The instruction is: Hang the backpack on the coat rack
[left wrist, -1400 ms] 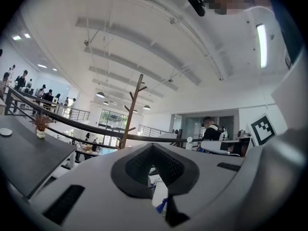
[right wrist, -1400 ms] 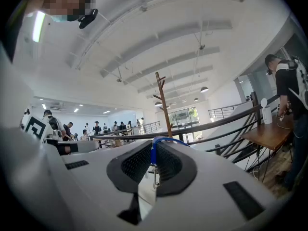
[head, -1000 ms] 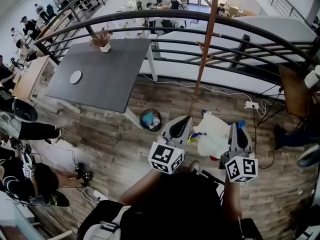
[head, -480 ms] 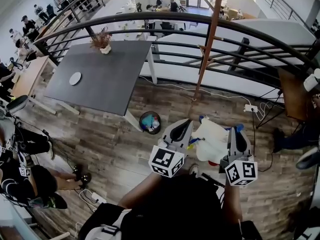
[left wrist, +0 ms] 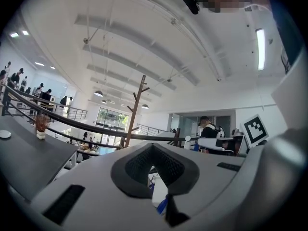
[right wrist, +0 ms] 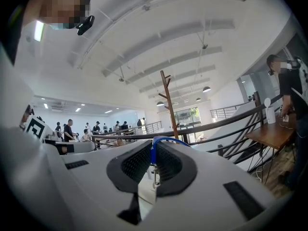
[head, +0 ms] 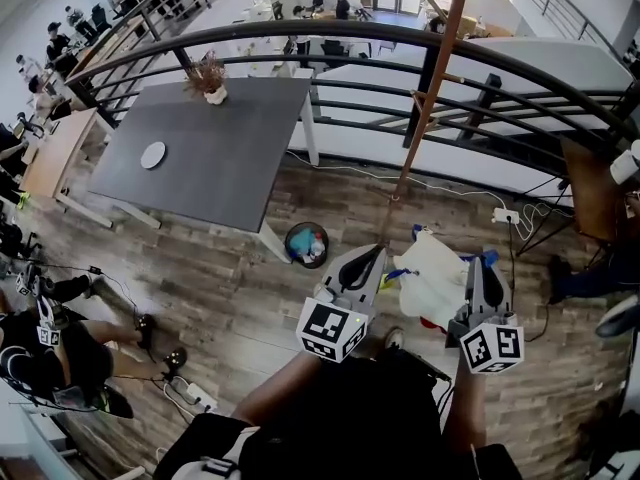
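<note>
The white backpack (head: 432, 276) with blue straps hangs between my two grippers over the wooden floor. My left gripper (head: 371, 259) is shut on its left side; white fabric (left wrist: 159, 190) and a blue bit show between the pads. My right gripper (head: 483, 266) is shut on a blue strap loop (right wrist: 153, 149) that sticks up from the jaws. The wooden coat rack (head: 427, 86) stands just beyond the bag, by the railing. Both gripper views show the coat rack ahead (left wrist: 133, 110) (right wrist: 169, 106) with bare pegs.
A black curved railing (head: 350, 36) runs behind the rack. A dark grey table (head: 215, 153) with a plate (head: 153, 155) and a plant (head: 209, 76) stands at the left, a bin (head: 305, 243) near it. A person sits on the floor (head: 50, 363). Cables (head: 505, 215) lie at the right.
The grippers and backpack stay held together and have edged slightly right. The rack pole now sits further right in view. The person on the floor has shifted their legs.
</note>
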Motion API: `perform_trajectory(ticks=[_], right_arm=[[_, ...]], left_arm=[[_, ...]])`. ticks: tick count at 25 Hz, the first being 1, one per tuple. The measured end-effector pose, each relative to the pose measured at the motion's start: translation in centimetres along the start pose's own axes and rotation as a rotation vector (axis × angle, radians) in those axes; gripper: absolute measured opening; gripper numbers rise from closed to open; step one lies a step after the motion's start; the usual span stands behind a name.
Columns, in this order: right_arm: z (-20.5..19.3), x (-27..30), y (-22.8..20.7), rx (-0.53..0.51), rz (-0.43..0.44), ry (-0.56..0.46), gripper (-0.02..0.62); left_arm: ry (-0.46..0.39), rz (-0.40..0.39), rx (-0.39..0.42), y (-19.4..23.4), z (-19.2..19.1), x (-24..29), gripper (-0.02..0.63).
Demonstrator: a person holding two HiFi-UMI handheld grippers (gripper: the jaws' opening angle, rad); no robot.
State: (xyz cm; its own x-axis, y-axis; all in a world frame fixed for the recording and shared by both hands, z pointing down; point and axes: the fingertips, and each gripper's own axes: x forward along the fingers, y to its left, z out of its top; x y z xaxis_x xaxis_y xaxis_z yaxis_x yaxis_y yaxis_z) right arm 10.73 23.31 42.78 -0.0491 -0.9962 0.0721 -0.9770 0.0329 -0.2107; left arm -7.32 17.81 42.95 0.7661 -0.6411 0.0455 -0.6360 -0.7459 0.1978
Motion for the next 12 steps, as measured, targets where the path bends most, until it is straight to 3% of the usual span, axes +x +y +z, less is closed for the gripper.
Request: perform_trajectory(ticks=[12], right_arm=[[-1.1, 2.2, 1.1, 0.013, -0.001, 0.018, 0.026]], left_arm=[[0.001, -0.05, 0.011, 0.9, 0.1, 1.4, 0.008]])
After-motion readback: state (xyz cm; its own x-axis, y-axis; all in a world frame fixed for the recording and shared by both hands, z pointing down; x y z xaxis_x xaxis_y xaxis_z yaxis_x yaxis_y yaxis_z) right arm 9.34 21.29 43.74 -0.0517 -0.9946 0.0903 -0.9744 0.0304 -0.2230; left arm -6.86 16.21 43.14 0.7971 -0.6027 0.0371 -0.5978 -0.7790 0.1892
